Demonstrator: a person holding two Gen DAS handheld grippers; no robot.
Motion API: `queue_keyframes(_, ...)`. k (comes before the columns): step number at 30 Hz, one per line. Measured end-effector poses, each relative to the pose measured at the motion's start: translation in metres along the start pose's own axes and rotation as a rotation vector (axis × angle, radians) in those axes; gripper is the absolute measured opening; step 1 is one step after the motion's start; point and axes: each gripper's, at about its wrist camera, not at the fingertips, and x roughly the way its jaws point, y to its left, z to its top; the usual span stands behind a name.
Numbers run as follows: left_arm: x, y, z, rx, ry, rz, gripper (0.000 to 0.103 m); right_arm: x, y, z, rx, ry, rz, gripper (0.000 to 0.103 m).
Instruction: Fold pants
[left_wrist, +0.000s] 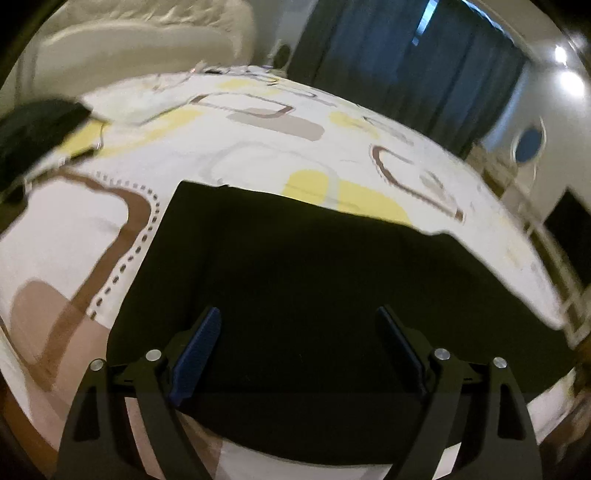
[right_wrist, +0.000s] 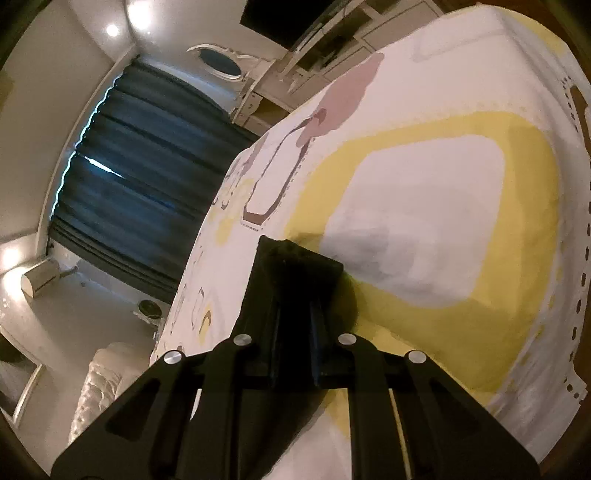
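I see the black pants (left_wrist: 295, 280) lying flat on the patterned bedspread (left_wrist: 258, 147) as a broad, tidy panel, so I judge at least one fold done. My left gripper (left_wrist: 299, 350) hangs over them with its jaws wide apart and empty. My right gripper (right_wrist: 293, 314) has its jaws pinched on a corner of black cloth lifted off the bed; the final fold is left.

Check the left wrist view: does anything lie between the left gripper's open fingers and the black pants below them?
Nothing shows there. In the left wrist view the left gripper stands open over the black pants, with only dark cloth visible between its fingers.
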Motion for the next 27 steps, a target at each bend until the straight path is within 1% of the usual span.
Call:
queue_keyframes(4,0.001,-0.012,-0.003,0.088,-0.005,0.036,0.085,-0.005,0.012,-0.004,-0.040,0.000,0.016,0.013)
queue_keyframes(7,0.006,-0.015,-0.005,0.109,0.002,0.049,0.086,-0.010,0.026,-0.009,-0.098,0.002,0.020,0.013)
queue_keyframes(9,0.008,-0.013,-0.006,0.103,0.000,0.051,0.086,-0.010,0.039,-0.015,-0.136,0.009,0.031,0.013)
queue_keyframes(14,0.009,-0.007,-0.008,0.064,-0.001,0.029,0.086,-0.009,0.060,-0.028,-0.204,0.021,0.039,0.013)
queue_keyframes(19,0.010,-0.007,-0.011,0.080,-0.008,0.032,0.087,-0.010,0.076,-0.042,-0.245,0.036,0.047,0.013)
queue_keyframes(24,0.010,-0.007,-0.010,0.076,-0.015,0.037,0.087,-0.009,0.095,-0.058,-0.293,0.054,0.058,0.013)
queue_keyframes(27,0.010,-0.007,-0.011,0.077,-0.019,0.038,0.088,-0.008,0.110,-0.072,-0.331,0.078,0.077,0.013)
